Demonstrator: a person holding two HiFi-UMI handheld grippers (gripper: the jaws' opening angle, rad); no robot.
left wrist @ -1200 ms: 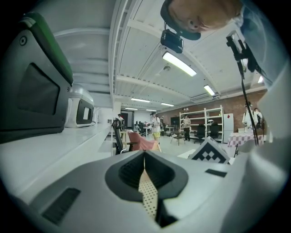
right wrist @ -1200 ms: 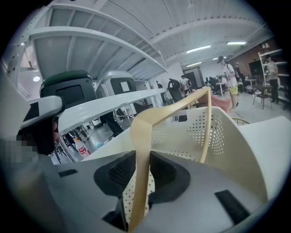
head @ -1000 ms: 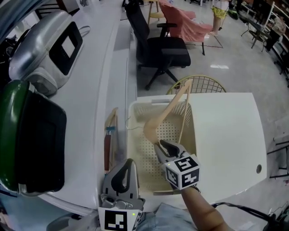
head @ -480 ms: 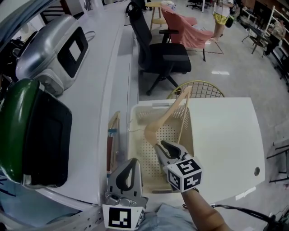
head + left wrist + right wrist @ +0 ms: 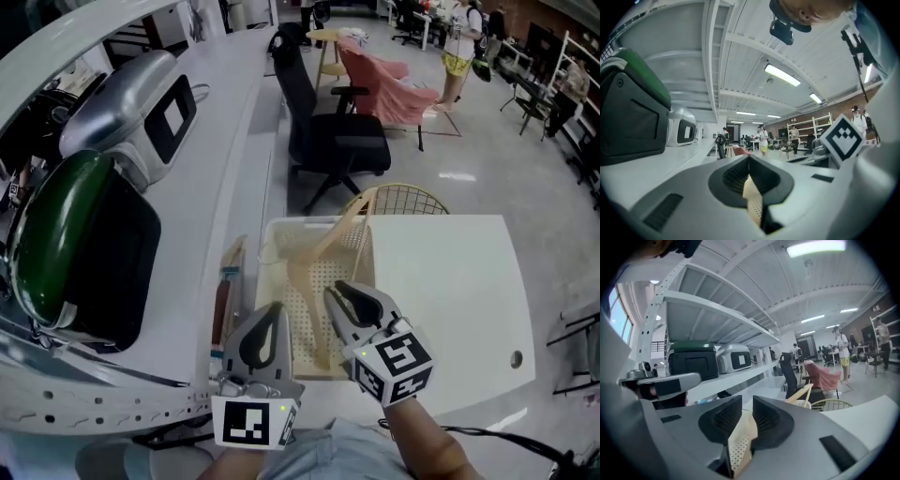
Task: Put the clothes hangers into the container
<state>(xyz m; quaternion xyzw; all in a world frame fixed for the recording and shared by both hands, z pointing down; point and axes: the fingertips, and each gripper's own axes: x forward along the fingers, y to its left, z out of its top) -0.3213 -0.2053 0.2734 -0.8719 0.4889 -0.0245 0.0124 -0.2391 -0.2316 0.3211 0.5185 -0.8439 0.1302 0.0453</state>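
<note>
**Hazard: rim pinch slipping, hanger tipping out**

I am gripping the near wall of the perforated basket [image 5: 300, 223] with both tools. My left gripper [image 5: 267, 323] is clamped tight on it. My right gripper [image 5: 342, 300], jaws just now closing, is pinching the same wall in a narrow gap. The wooden clothes hanger [image 5: 342, 230] is leaning inside, one end poking over the far rim. I am judging two risks: the thin wall flexing out of either pinch, and any tilt spilling the hanger. What looks like another hanger [image 5: 228, 272] is lying beside the basket.

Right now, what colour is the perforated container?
The container is cream, dotted with small holes; the head view shows it best.
</note>
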